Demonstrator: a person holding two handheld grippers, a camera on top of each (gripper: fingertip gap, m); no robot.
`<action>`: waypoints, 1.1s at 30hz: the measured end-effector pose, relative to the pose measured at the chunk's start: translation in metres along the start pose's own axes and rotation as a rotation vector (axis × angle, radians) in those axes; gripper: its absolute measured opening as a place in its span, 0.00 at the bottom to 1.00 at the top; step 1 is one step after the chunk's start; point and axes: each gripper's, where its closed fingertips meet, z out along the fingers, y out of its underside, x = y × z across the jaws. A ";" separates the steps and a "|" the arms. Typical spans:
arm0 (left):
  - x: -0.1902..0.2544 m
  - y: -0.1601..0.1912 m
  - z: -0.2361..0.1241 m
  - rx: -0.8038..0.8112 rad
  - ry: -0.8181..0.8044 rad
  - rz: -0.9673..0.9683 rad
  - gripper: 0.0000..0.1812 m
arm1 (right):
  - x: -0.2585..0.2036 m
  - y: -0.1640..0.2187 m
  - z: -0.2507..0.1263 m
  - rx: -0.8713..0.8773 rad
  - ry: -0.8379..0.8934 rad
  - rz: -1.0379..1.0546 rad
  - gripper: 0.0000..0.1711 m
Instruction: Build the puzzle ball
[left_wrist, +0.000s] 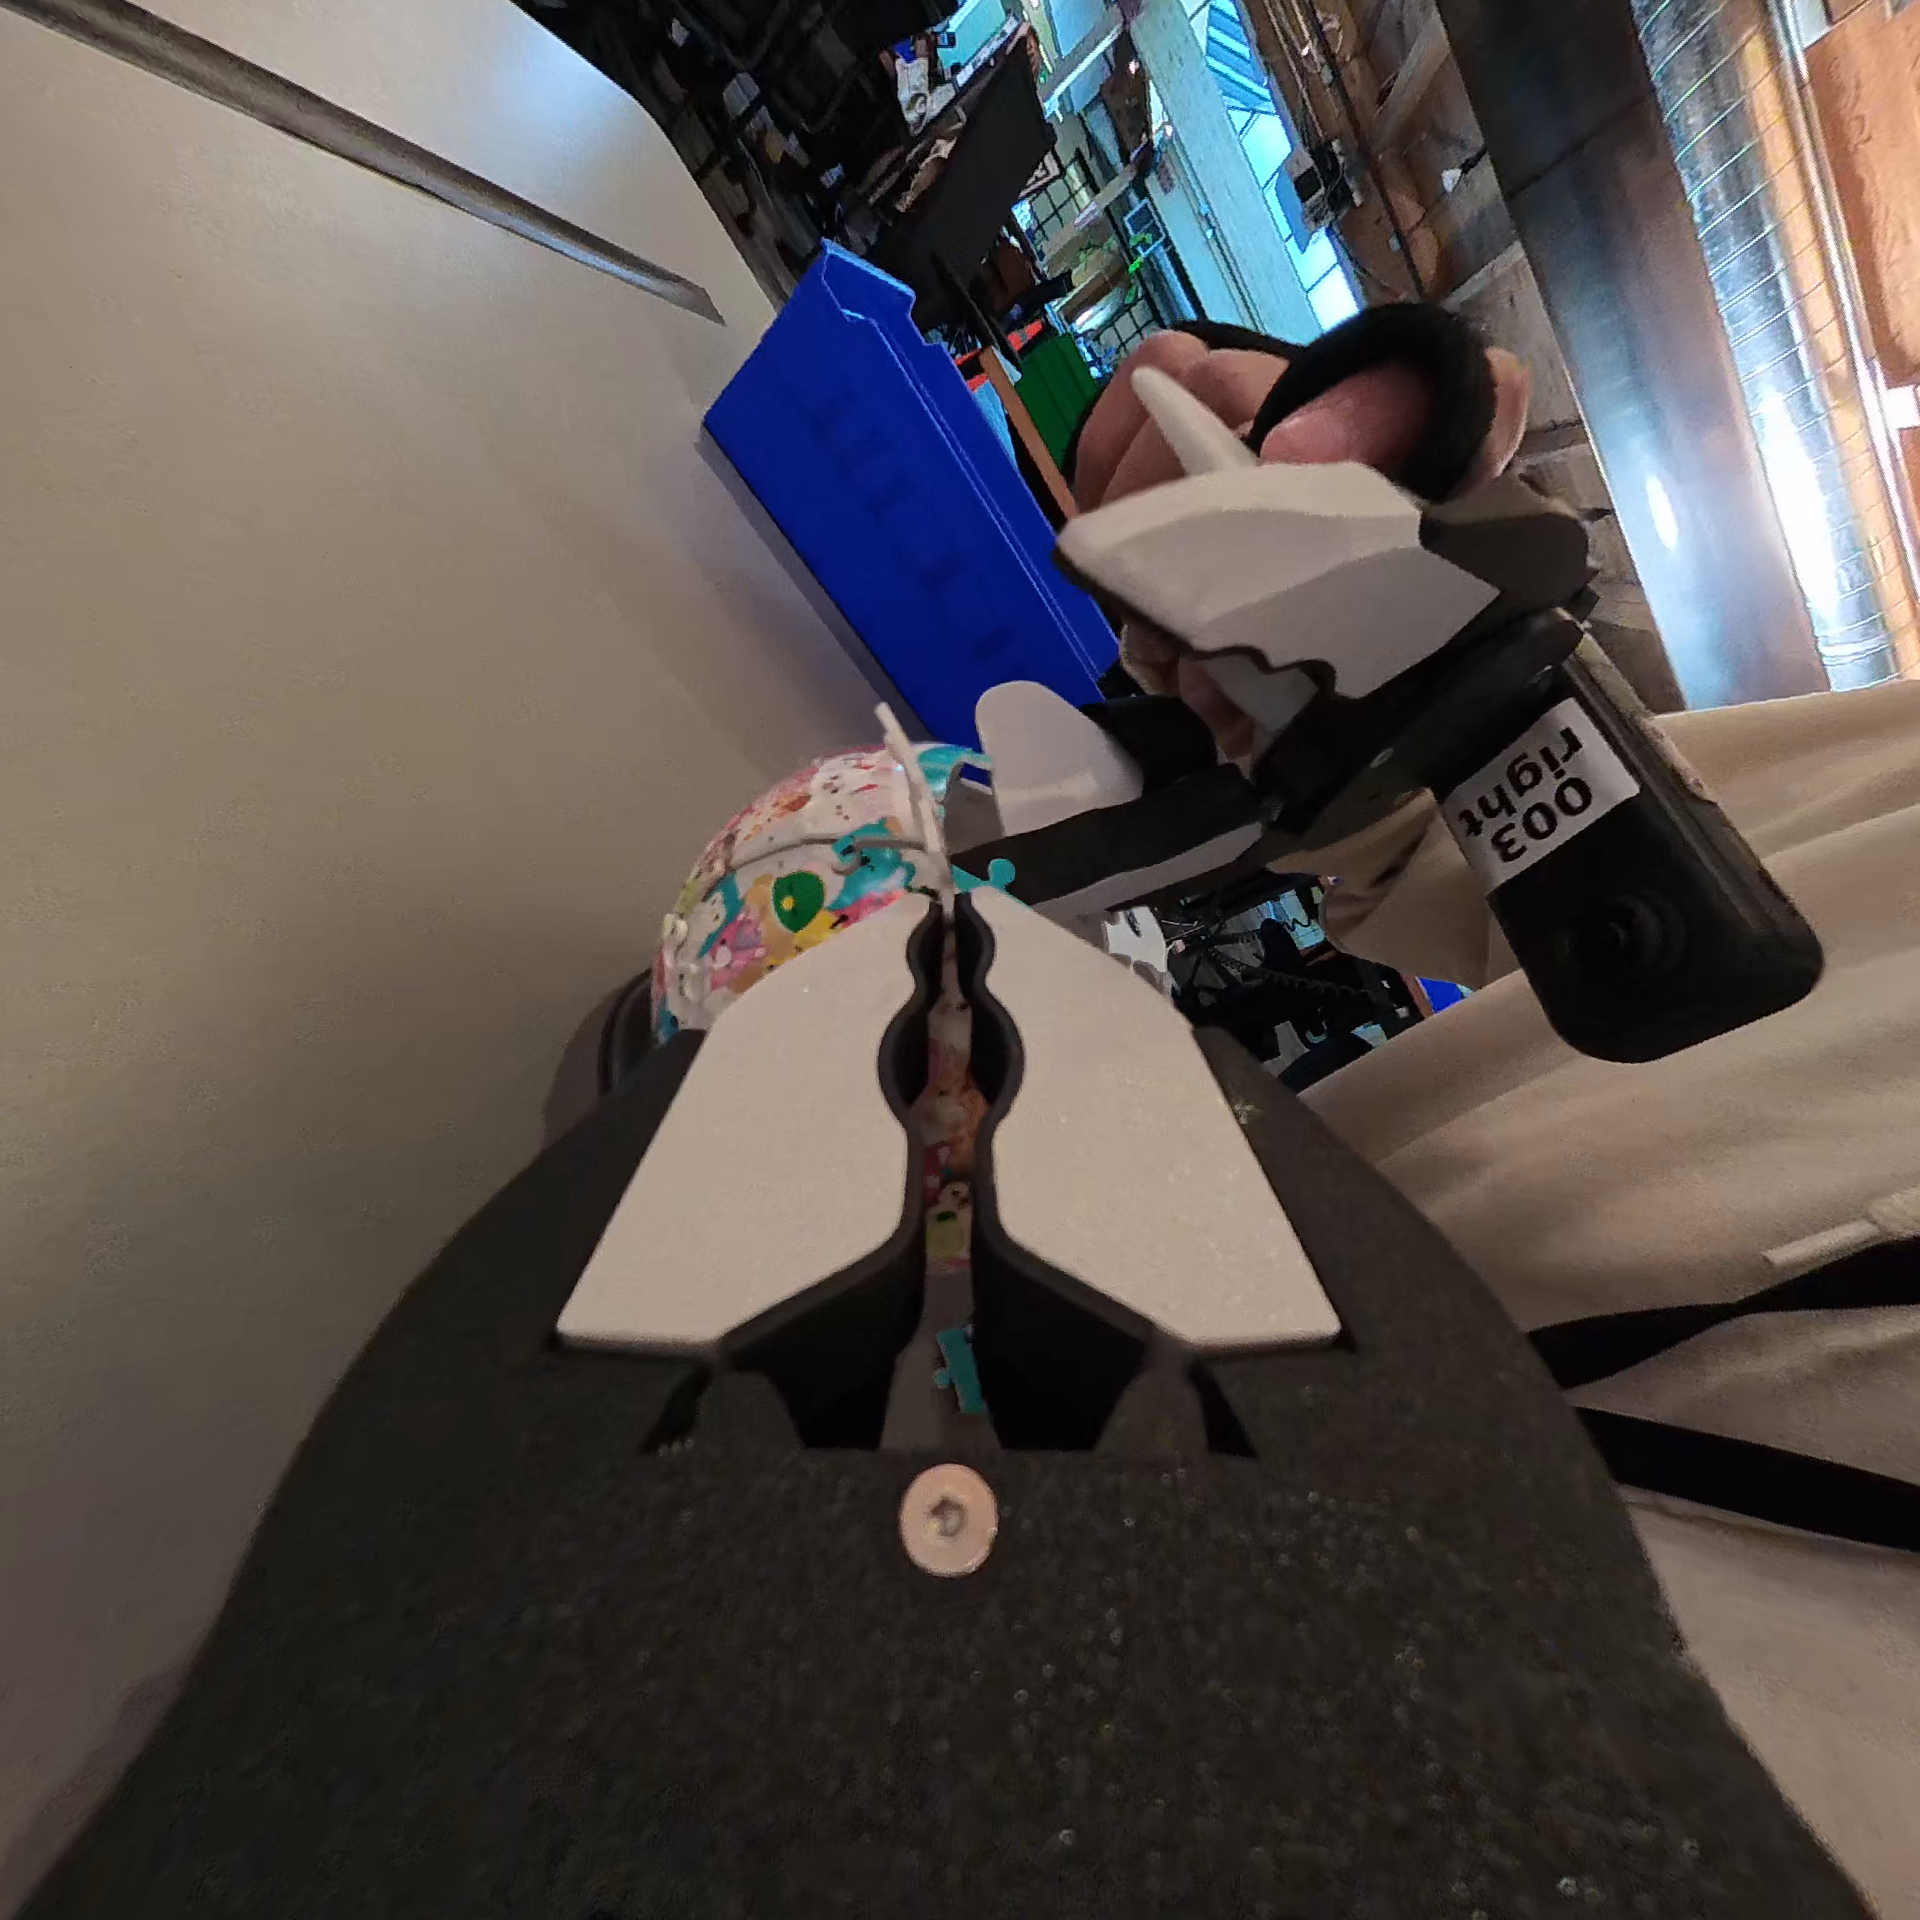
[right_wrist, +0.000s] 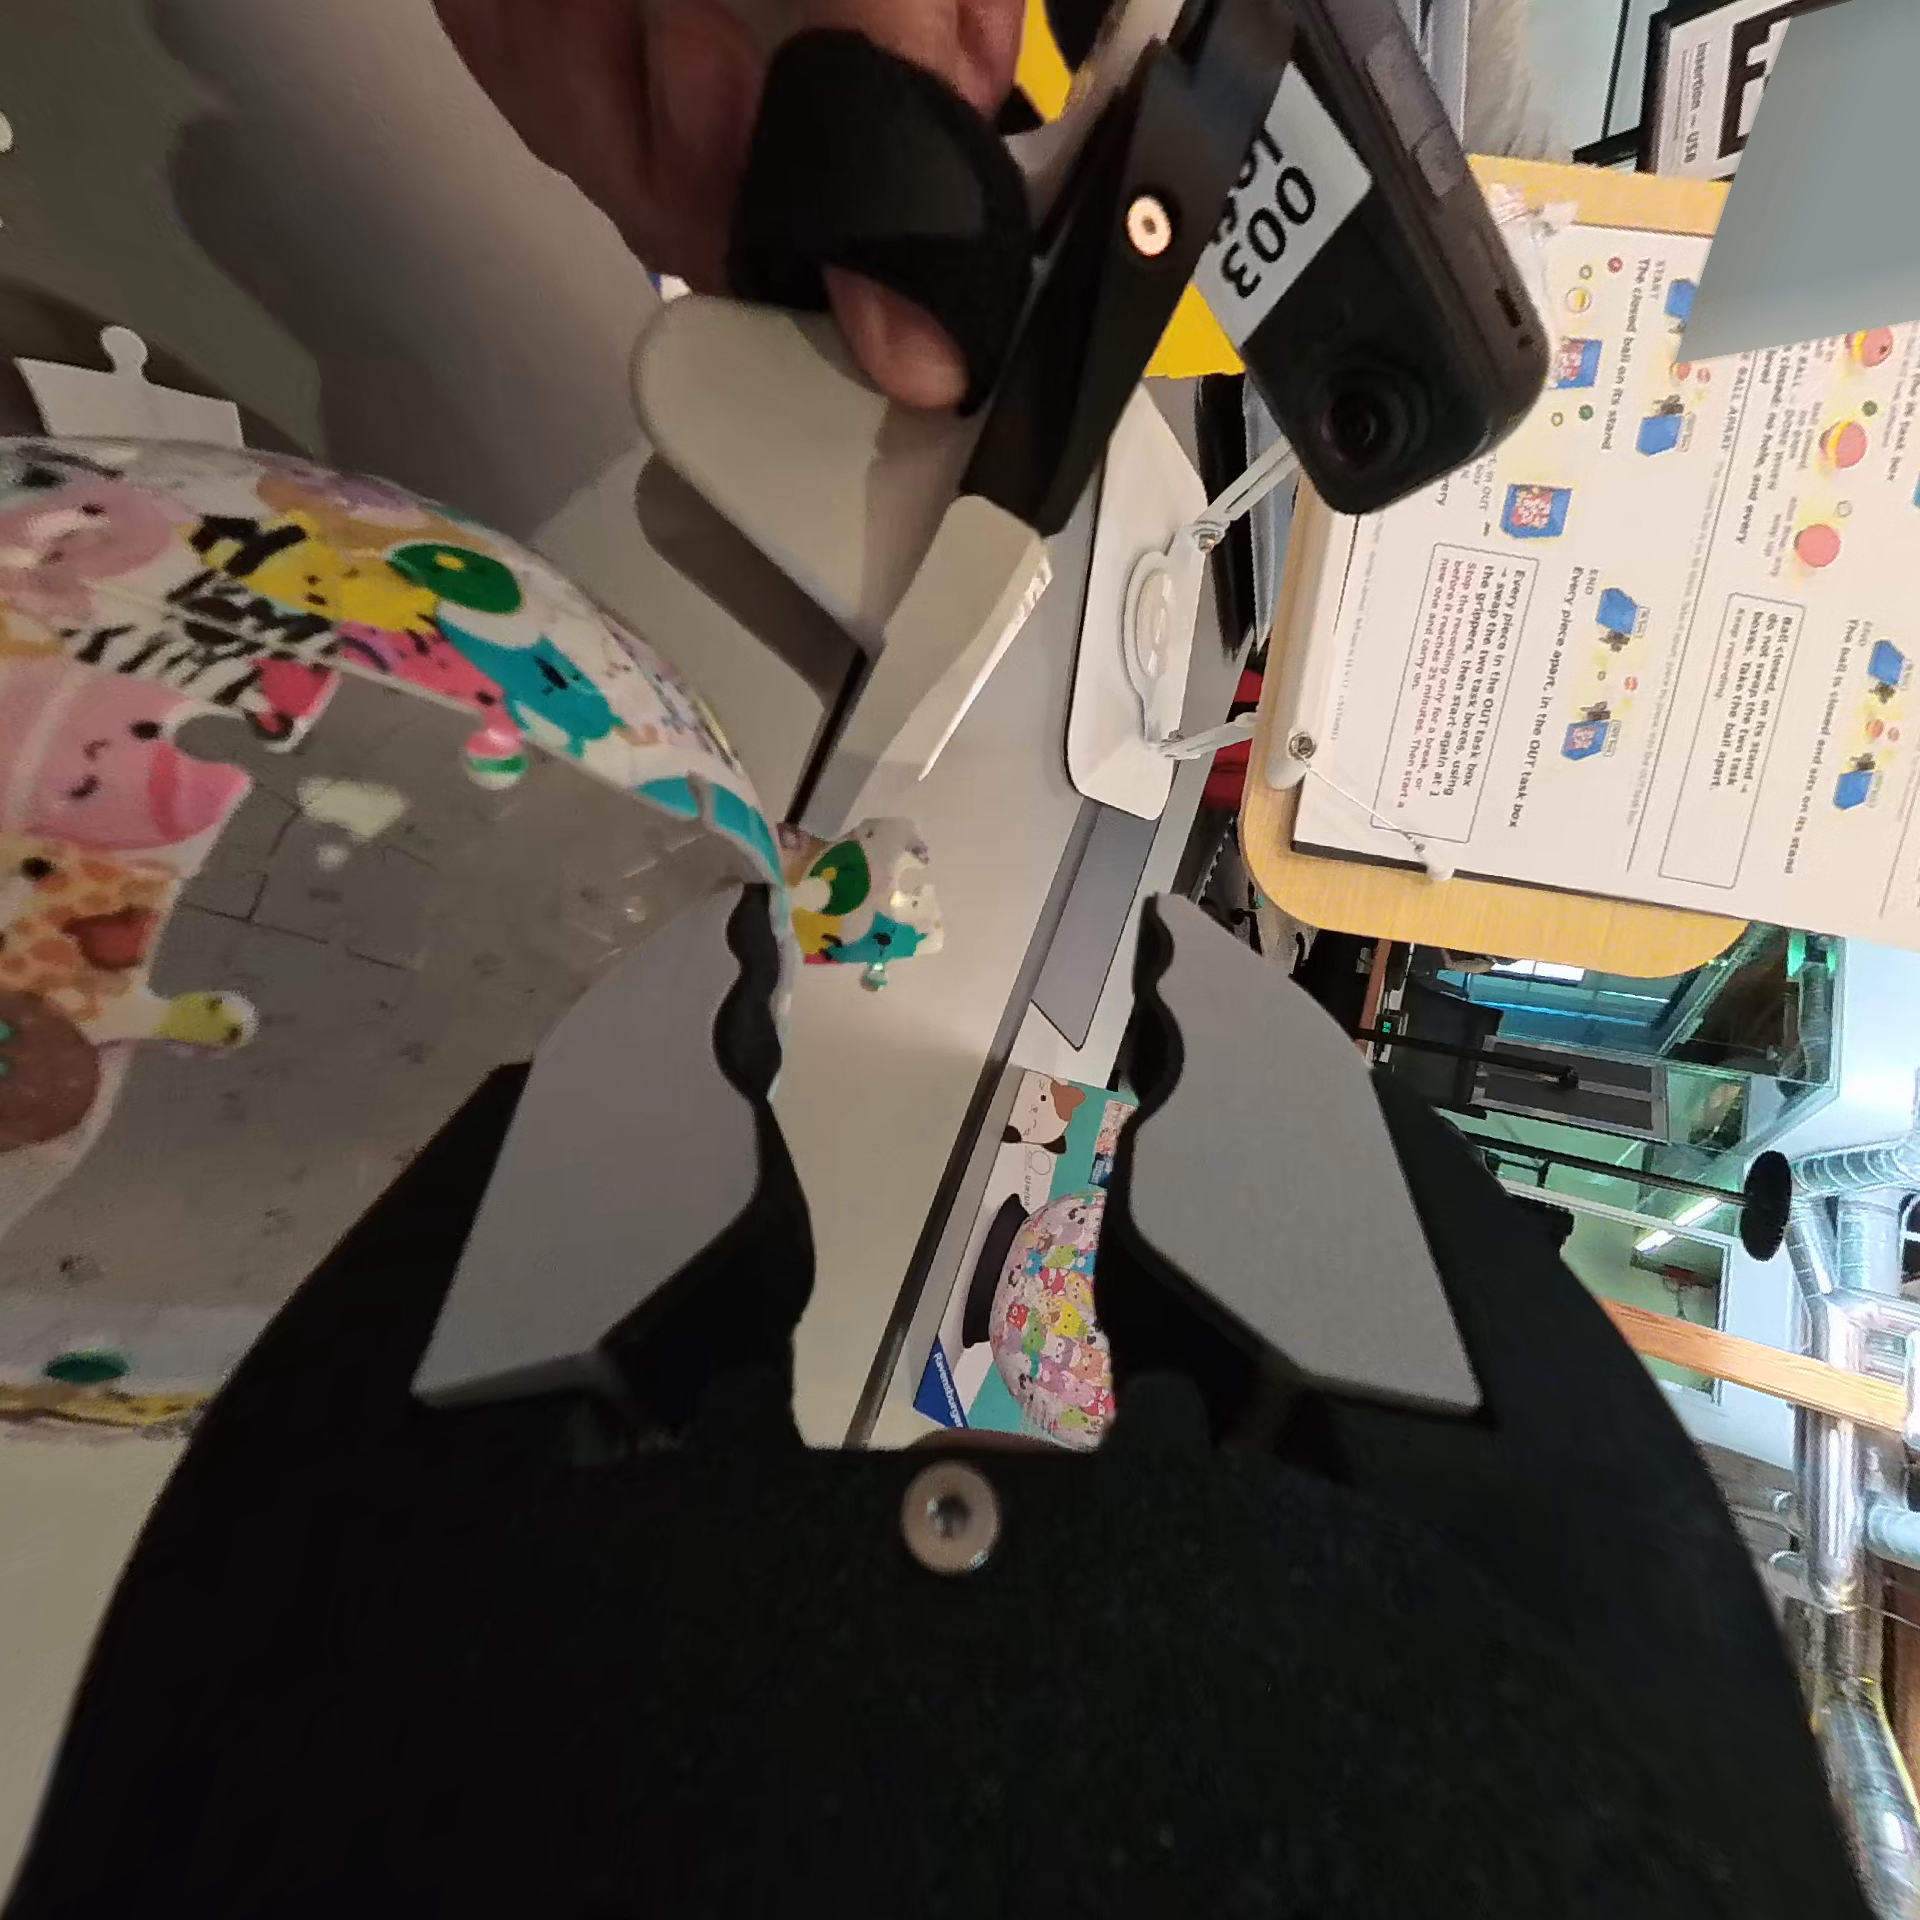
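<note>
Between the left tongs (left_wrist: 951, 925), a colourful half-built puzzle ball (right_wrist: 312, 665) gapes.

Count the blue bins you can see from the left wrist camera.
1. A single blue bin stands on the white table, behind the puzzle ball and left of the right gripper. Others may be hidden behind the grippers.
</note>
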 end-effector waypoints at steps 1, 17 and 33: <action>-0.002 -0.002 -0.002 0.006 -0.011 0.007 0.01 | -0.001 0.001 0.000 -0.004 0.000 -0.013 0.38; -0.022 -0.007 0.017 -0.116 0.007 0.026 0.01 | -0.003 0.012 0.004 -0.097 -0.050 -0.018 0.38; -0.024 -0.010 0.013 -0.133 -0.018 0.085 0.00 | -0.005 0.008 0.006 -0.094 -0.094 0.024 0.39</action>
